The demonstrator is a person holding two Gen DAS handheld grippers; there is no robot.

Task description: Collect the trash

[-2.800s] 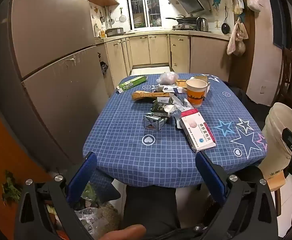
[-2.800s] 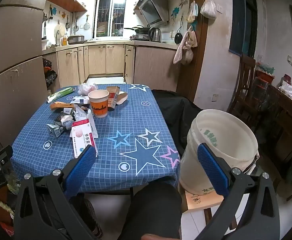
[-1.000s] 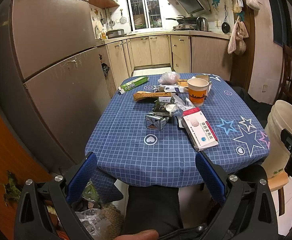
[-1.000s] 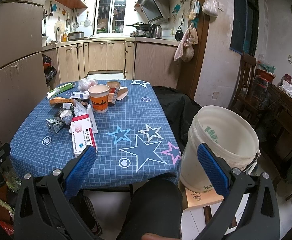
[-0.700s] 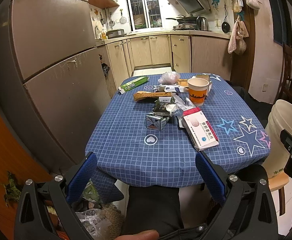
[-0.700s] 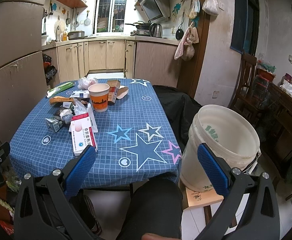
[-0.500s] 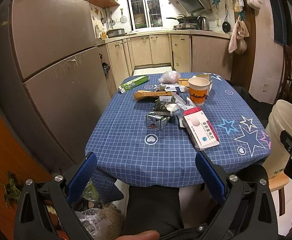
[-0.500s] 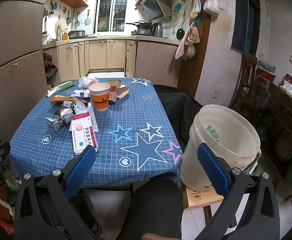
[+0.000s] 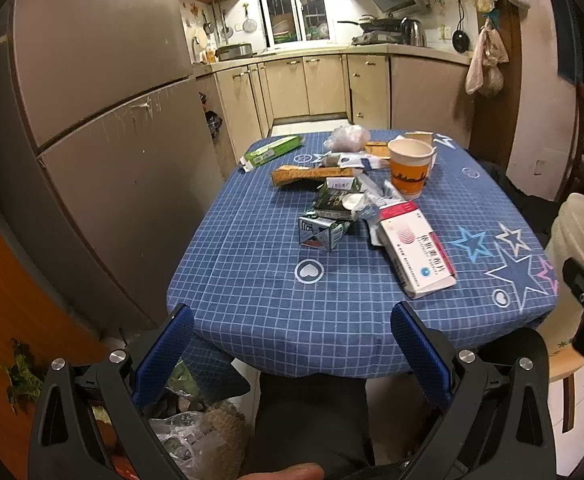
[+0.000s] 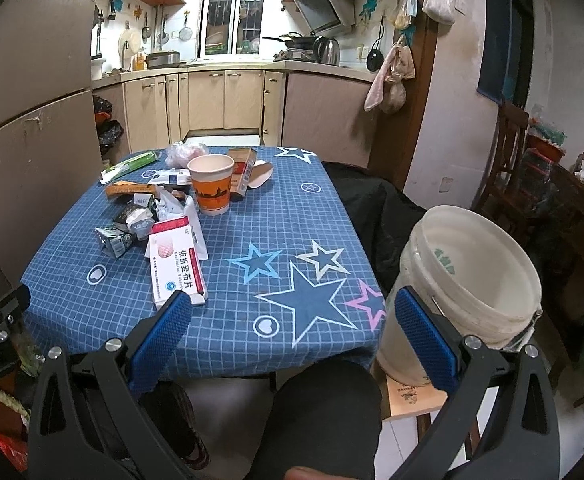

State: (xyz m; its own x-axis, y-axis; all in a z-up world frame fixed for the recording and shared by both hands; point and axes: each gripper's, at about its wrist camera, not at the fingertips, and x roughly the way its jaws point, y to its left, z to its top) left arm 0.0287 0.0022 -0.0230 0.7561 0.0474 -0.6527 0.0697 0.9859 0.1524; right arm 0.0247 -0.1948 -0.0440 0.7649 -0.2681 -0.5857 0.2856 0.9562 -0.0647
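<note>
Trash lies scattered on a table with a blue checked cloth [image 9: 260, 292] [image 10: 292, 216]. Nearest is a white and red medicine box [image 9: 415, 254] [image 10: 176, 258]. Behind it lie a crushed drink carton [image 9: 321, 232] [image 10: 112, 241], crumpled wrappers [image 9: 337, 200], an orange paper cup [image 9: 409, 170] [image 10: 211, 184], a long orange box [image 9: 297, 174] and a green box [image 9: 272, 152]. A white bucket [image 10: 467, 276] [image 9: 579, 236] stands on a stool at the table's right. My left gripper [image 9: 292, 322] and right gripper [image 10: 292, 312] are open, held short of the table's near edge, nothing between the fingers.
A tall refrigerator [image 9: 92, 120] stands close on the left. A dark-clothed knee [image 10: 323, 408] fills the bottom middle. Bags of rubbish [image 9: 188, 436] lie on the floor at the lower left. A black jacket [image 10: 375, 220] drapes a chair at the right, with kitchen cabinets [image 10: 220, 100] behind.
Both grippers have crept slightly forward toward the table and stay open. Nothing on the table has moved.
</note>
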